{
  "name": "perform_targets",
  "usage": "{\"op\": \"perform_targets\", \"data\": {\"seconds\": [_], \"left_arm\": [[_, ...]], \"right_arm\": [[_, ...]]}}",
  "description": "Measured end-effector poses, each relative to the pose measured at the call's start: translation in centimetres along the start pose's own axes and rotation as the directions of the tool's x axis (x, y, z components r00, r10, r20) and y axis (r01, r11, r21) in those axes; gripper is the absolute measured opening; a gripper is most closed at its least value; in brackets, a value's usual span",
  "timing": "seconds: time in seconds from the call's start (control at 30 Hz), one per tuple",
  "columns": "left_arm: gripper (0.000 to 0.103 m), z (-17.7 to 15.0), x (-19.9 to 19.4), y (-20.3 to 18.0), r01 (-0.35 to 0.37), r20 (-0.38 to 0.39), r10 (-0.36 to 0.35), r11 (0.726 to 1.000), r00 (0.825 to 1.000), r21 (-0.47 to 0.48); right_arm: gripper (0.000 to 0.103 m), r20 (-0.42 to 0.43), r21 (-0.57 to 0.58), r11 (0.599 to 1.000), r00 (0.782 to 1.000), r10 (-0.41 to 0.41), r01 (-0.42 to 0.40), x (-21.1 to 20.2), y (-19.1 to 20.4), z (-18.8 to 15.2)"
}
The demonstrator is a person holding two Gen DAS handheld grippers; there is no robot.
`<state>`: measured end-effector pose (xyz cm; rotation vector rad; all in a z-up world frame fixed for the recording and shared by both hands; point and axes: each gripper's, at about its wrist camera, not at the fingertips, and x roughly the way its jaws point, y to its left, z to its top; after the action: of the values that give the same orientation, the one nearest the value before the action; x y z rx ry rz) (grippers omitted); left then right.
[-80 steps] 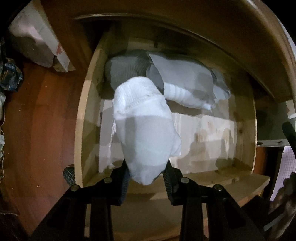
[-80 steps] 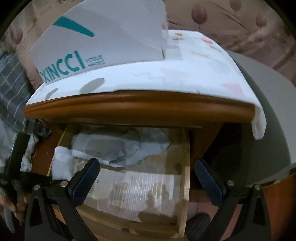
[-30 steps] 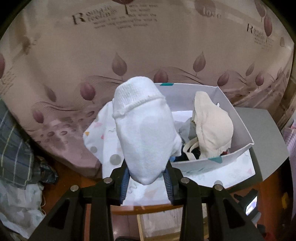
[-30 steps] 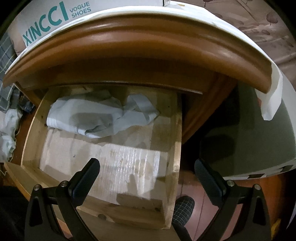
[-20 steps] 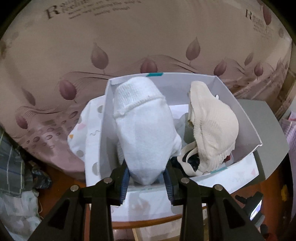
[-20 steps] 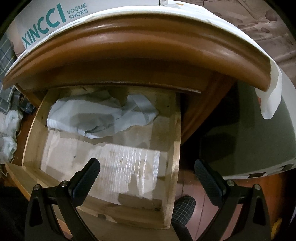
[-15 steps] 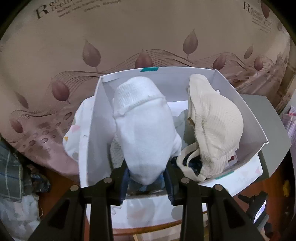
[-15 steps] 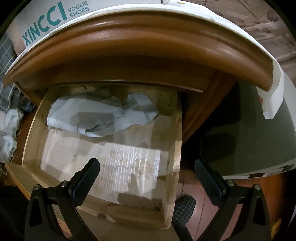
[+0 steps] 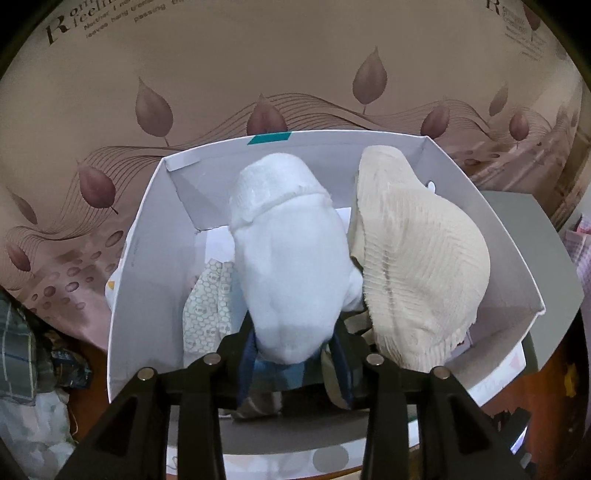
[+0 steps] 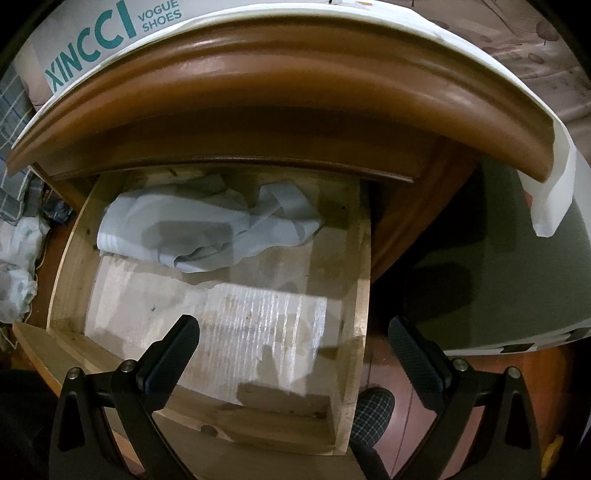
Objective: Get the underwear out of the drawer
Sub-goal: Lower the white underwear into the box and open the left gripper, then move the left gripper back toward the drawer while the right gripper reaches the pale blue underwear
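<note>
My left gripper (image 9: 293, 354) hangs over a white shoe box (image 9: 136, 258) with a rolled white underwear piece (image 9: 288, 258) upright between its pads. Its jaws are opening, and the pads still touch the roll's sides. A cream ribbed garment (image 9: 417, 266) and a patterned cloth (image 9: 207, 302) lie in the box beside it. My right gripper (image 10: 291, 350) stands wide open above the pulled-out wooden drawer (image 10: 360, 277), holding nothing. A crumpled pale grey garment (image 10: 207, 225) lies at the back of the drawer, well ahead of the right fingers.
The nightstand's rounded brown top (image 10: 295, 85) overhangs the drawer, with the shoe box (image 10: 110, 26) on a white cloth on it. A checked slipper (image 10: 373, 410) stands on the floor by the drawer's right corner. A grey surface (image 10: 517, 258) lies to the right.
My left gripper has carried the white roll from the drawer up and down into the shoe box, and its jaws have widened slightly. The right gripper has stayed still over the drawer.
</note>
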<state>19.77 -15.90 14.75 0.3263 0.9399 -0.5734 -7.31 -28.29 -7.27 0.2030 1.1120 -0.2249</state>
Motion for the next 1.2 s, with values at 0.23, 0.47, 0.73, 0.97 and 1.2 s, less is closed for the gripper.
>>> {"op": "perform_targets", "data": {"seconds": [0.23,0.47,0.73,0.97,1.2], "left_arm": [[0.05,-0.5,-0.5,0.2,-0.017,0.002,0.017,1.0,1.0,-0.014],[0.058,-3.1,-3.4,2.1,0.027,0.068,-0.02,0.994,0.997,-0.107],[0.065,-10.3,-10.5,2.7,-0.061,0.268,0.086,0.993,0.96,-0.1],[0.065,-18.4,-13.3,6.4,-0.116,0.325,0.213,0.949,0.921,-0.293],[0.065,-24.8,-9.6,11.3,-0.165,0.185,0.307,0.827,0.934,-0.537]], "right_arm": [[0.101,0.008,0.008,1.0,1.0,0.005,-0.005,0.0,-0.1,-0.2],[0.101,0.06,-0.046,0.999,0.998,0.02,-0.017,-0.9,0.8,-0.2],[0.1,0.185,-0.379,0.924,0.983,0.02,0.052,-2.5,6.8,-1.6],[0.1,0.26,-0.698,0.708,0.959,0.111,0.108,-3.3,12.5,-3.0],[0.094,0.139,-0.797,0.604,0.975,0.174,0.006,-0.6,15.5,-1.2]]}}
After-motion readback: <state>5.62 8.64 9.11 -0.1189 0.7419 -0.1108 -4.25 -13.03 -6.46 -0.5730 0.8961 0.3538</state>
